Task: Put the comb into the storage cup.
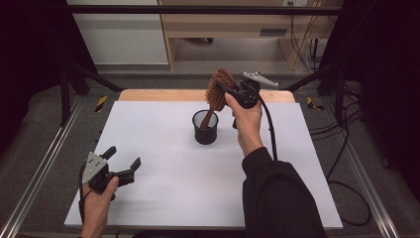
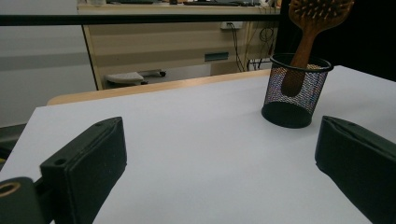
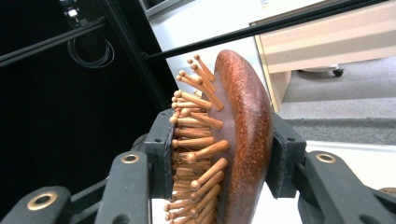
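A wooden hairbrush [image 1: 218,90] with wooden pins stands tilted, its handle down inside a black mesh cup [image 1: 205,127] at the middle of the white table [image 1: 163,163]. My right gripper [image 1: 229,92] is shut on the brush head; in the right gripper view the brush head [image 3: 243,140] sits squeezed between the two pads, pins to the left. From the left gripper view the mesh cup [image 2: 295,93] stands ahead on the right with the hairbrush [image 2: 308,32] handle in it. My left gripper [image 1: 122,159] rests open near the table's front left, nothing between its jaws.
Beyond the table's far wooden edge [image 1: 198,94] stands a light wood cabinet [image 1: 237,29]. Metal rails [image 1: 44,163] run along both sides. A black cable [image 1: 270,129] trails from the right gripper over the sleeve.
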Action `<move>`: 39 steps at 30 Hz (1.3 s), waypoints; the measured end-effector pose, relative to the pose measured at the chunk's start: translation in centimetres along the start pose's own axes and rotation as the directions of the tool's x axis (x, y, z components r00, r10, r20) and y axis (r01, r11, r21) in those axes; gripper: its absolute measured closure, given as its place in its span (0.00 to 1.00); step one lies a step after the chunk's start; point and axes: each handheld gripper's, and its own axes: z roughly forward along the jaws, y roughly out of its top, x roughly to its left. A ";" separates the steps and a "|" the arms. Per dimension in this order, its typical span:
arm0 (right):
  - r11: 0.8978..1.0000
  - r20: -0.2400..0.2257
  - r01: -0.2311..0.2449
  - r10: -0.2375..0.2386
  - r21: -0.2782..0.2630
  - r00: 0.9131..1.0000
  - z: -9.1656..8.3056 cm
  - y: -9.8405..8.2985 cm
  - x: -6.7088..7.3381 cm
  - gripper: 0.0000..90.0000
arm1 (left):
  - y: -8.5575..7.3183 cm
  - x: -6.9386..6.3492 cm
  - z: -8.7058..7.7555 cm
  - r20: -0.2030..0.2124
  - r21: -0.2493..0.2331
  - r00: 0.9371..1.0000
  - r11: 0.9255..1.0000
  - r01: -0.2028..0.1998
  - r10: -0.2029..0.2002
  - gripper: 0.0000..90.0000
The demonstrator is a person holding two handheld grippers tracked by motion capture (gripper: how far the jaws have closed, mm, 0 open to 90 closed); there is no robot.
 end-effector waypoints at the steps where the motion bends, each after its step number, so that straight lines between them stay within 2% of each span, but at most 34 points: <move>1: 1.000 -0.005 -0.011 0.011 0.008 1.000 0.2 -0.3 0.0 0.59 | 0.0 0.0 0.1 0.002 0.000 1.000 1.000 0.000 0.000 0.03; 4: 1.000 -0.014 -0.021 0.022 0.016 1.000 0.4 -0.6 0.1 0.58 | 0.0 -0.1 0.2 0.003 0.004 1.000 1.000 -0.003 0.003 0.03; 7: 1.000 -0.010 0.005 -0.004 0.029 1.000 0.8 -1.0 0.4 0.58 | 0.0 -0.1 0.2 0.003 0.004 1.000 1.000 -0.005 0.005 0.03; 9: 0.999 -0.015 -0.013 0.014 0.030 1.000 0.9 -1.2 0.4 0.58 | 0.0 -0.1 0.2 0.003 0.001 1.000 1.000 -0.002 0.002 0.03; 21: 0.999 -0.005 -0.009 0.010 0.050 1.000 1.5 -2.0 0.1 0.58 | 0.0 0.0 0.2 0.003 0.001 1.000 1.000 -0.001 0.001 0.03; 25: 0.998 -0.011 -0.033 0.034 0.056 0.999 1.7 -2.3 -0.1 0.58 | 0.0 -0.1 0.2 0.008 0.004 1.000 1.000 -0.002 0.002 0.03; 39: 0.997 -0.011 -0.039 0.039 0.068 0.999 1.8 -2.7 -0.3 0.58 | 0.0 -0.2 0.3 0.011 0.007 1.000 1.000 -0.003 0.003 0.03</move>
